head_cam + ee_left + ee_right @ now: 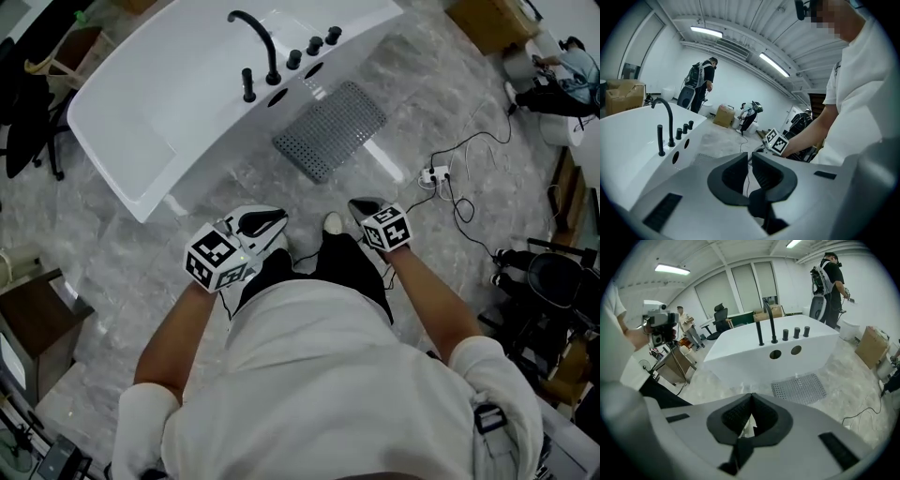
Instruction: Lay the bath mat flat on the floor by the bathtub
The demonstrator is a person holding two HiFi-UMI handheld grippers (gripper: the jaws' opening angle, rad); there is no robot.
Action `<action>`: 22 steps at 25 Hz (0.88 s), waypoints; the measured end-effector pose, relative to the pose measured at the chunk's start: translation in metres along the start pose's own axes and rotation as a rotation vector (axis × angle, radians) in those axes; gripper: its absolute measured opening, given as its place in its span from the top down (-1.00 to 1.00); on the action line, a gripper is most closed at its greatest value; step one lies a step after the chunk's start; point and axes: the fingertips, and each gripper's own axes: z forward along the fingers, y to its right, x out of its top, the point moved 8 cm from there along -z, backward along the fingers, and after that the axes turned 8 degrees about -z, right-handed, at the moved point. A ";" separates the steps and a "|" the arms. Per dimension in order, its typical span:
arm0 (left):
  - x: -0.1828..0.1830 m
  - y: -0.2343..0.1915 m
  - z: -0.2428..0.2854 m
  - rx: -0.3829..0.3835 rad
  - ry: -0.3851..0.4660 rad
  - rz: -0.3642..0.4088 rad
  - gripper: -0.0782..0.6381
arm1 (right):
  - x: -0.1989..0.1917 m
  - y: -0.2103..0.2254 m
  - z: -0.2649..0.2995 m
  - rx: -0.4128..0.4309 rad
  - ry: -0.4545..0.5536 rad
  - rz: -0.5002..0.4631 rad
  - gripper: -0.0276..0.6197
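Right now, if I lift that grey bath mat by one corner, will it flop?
Probably floppy: the bath mat looks thin and lies dead flat. Likely light for its size, being perforated all over. It may slide easily on the glossy marble floor.

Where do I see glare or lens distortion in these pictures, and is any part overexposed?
Head view: mostly straight lines, with a white glare streak on the glossy floor just right of the bath mat. Left gripper view: strong fisheye bending, black corners, and the ceiling lights burn out to pure white. Right gripper view: the same bending and dark rim; the bathtub is bright, yet its edges remain readable.
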 end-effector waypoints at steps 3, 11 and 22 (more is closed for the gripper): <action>0.002 0.017 0.000 0.005 0.044 -0.010 0.67 | 0.002 -0.019 -0.038 0.000 0.046 -0.005 0.88; -0.019 0.052 0.019 0.002 -0.025 -0.003 0.70 | -0.008 -0.051 -0.109 0.009 0.187 -0.005 0.88; -0.010 0.153 0.099 -0.020 -0.042 0.079 0.70 | -0.082 -0.060 -0.216 0.036 0.300 -0.027 0.89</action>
